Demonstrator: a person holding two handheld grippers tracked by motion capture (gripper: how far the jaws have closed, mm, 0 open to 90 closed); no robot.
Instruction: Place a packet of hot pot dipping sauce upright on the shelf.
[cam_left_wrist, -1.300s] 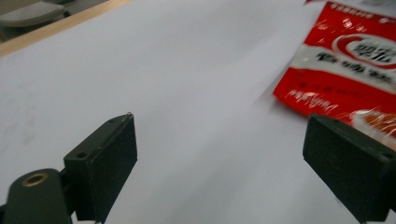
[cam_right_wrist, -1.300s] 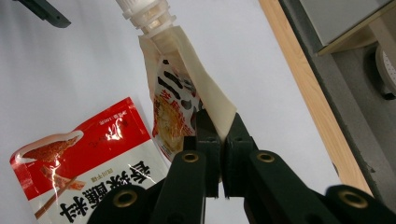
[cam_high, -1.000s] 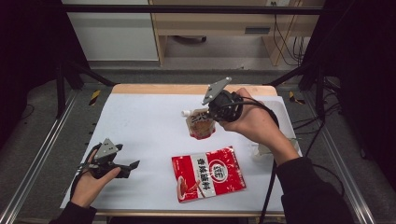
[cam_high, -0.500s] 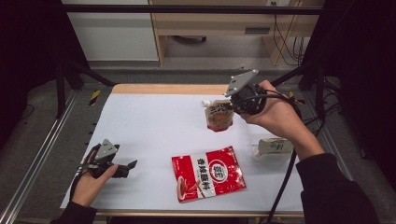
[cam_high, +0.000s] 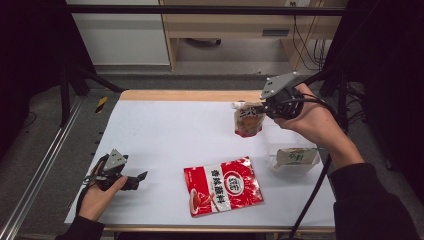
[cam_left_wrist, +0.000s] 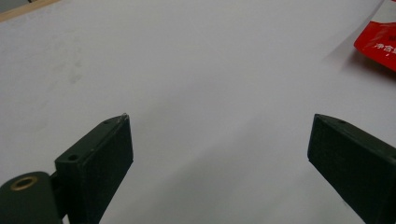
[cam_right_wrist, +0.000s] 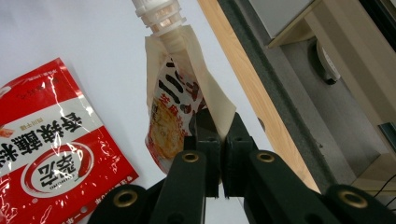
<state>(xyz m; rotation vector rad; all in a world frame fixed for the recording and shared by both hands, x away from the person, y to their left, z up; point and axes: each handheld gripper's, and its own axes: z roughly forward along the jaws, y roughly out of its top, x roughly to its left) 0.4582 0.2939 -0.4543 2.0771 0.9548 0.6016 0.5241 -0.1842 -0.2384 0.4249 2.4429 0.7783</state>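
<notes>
right gripper (cam_high: 264, 111): jaws clamped on the edge of the spout pouch (cam_high: 248, 120), seen in the right gripper view with the film pinched flat between the black pads (cam_right_wrist: 205, 126)
spout pouch: held up off the table (cam_high: 165, 135), over the far right part of the white top, near the wooden far edge; white screw spout (cam_right_wrist: 156, 14) at one end, printed body hanging free; grip sits on a side seam, not on the spout
right hand (cam_high: 312, 122): wrapped round the gripper body, forearm comes in from the lower right, cable trailing down past the sleeve
left gripper (cam_high: 136, 179): jaws stand wide apart, nothing between them; left gripper view shows bare white table between the two pads (cam_left_wrist: 100, 154)
left hand (cam_high: 97, 192): resting at the near left corner of the table, gripper pointing toward the middle
red packet (cam_high: 222, 186): lies flat near the front edge, about centre, well apart from both grippers; a corner of it shows at the upper right of the left gripper view
clear-topped pack (cam_high: 295, 159): lies on the table at the right, below the right hand, apart from the red packet
</notes>
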